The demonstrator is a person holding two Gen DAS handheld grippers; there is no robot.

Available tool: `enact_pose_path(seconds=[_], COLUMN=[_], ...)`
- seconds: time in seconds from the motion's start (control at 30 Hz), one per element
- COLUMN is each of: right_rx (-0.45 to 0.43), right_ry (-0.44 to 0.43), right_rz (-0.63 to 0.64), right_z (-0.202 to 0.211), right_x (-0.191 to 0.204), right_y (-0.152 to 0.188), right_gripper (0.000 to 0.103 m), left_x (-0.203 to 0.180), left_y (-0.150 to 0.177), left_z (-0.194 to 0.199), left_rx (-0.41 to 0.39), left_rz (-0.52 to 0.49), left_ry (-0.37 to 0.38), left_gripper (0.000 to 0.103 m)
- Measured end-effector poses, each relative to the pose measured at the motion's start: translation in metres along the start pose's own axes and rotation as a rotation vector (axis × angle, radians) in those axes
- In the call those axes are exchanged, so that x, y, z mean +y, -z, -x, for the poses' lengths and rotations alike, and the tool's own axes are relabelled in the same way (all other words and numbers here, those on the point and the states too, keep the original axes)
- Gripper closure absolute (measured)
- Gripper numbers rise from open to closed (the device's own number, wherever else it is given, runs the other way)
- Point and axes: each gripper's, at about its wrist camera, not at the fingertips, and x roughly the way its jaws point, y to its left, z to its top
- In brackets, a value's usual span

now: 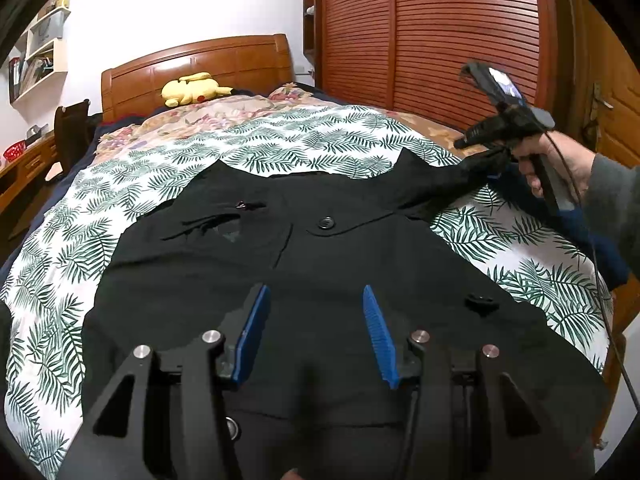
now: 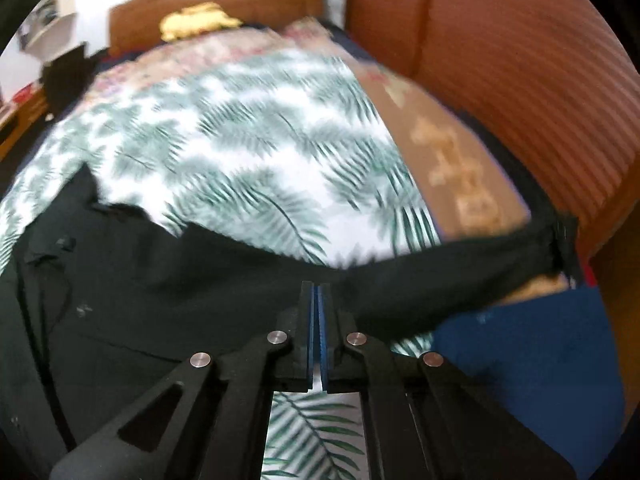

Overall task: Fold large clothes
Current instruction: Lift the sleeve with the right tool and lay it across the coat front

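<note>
A large black button-up garment (image 1: 280, 264) lies spread on a bed covered with a white sheet with green leaves (image 1: 304, 140). My left gripper (image 1: 316, 296) is open and empty, hovering over the garment's lower middle. My right gripper (image 2: 319, 292) is shut on the garment's black sleeve (image 2: 440, 264) and holds it lifted off the bed's right side. In the left wrist view the right gripper (image 1: 480, 156) pulls that sleeve (image 1: 436, 188) taut to the right. The right wrist view is blurred.
A yellow plush toy (image 1: 192, 88) lies by the wooden headboard (image 1: 200, 68). A louvred wooden wardrobe (image 1: 432, 32) stands close along the bed's right side. A desk and shelves (image 1: 36, 64) are on the left. Dark blue bedding (image 2: 520, 360) hangs at the right edge.
</note>
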Motion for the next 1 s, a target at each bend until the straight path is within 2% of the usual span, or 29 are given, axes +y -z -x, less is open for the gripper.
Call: enact_pose_path(seconds=[0.1, 0.23, 0.27, 0.3, 0.37, 0.5, 0.63, 0.7, 0.73, 0.77, 0.8, 0.83, 0.9, 1.0], right_rx=[-0.024, 0.015, 0.043, 0.064, 0.080, 0.120, 0.177, 0.177, 0.164, 0.154, 0.150, 0.145, 0.117, 0.008], right_ry=[-0.012, 0.003, 0.016, 0.027, 0.041, 0.052, 0.042, 0.044, 0.042, 0.045, 0.065, 0.066, 0.038, 0.011], right_rz=[0.050, -0.015, -0.033, -0.043, -0.082, -0.223, -0.339, -0.361, -0.363, -0.350, -0.316, -0.279, -0.218, -0.118], right_z=[0.013, 0.006, -0.001, -0.006, -0.014, -0.031, -0.055, -0.061, -0.063, -0.064, -0.065, -0.065, -0.060, -0.035], right_x=[0.019, 0.020, 0.018, 0.016, 0.011, -0.008, -0.020, -0.021, -0.022, -0.021, -0.018, -0.015, -0.006, 0.011], right_y=[-0.009, -0.015, -0.013, -0.010, -0.003, 0.013, 0.030, 0.035, 0.036, 0.036, 0.035, 0.034, 0.030, 0.018], right_gripper=[0.103, 0.102, 0.086, 0.050, 0.022, 0.017, 0.017, 0.018, 0.022, 0.046, 0.083, 0.091, 0.098, 0.099], left_x=[0.002, 0.004, 0.005, 0.005, 0.007, 0.009, 0.010, 0.011, 0.012, 0.012, 0.013, 0.013, 0.015, 0.019], left_y=[0.000, 0.000, 0.000, 0.001, 0.000, 0.001, 0.002, 0.003, 0.003, 0.004, 0.004, 0.004, 0.004, 0.005], left_z=[0.001, 0.003, 0.003, 0.005, 0.006, 0.008, 0.008, 0.009, 0.009, 0.010, 0.011, 0.011, 0.012, 0.012], left_rx=[-0.001, -0.003, -0.004, -0.005, -0.008, -0.011, -0.005, -0.002, -0.001, -0.001, -0.001, -0.002, -0.002, -0.002], left_rz=[0.003, 0.002, 0.003, 0.003, 0.005, 0.010, 0.008, 0.007, 0.007, 0.007, 0.007, 0.006, 0.002, 0.010], left_ry=[-0.003, -0.007, -0.006, -0.006, -0.007, -0.006, -0.011, -0.015, -0.016, -0.017, -0.017, -0.017, -0.024, -0.026], left_gripper=[0.055, 0.055, 0.055, 0.055, 0.055, 0.054, 0.054, 0.054, 0.054, 0.054, 0.054, 0.054, 0.054, 0.054])
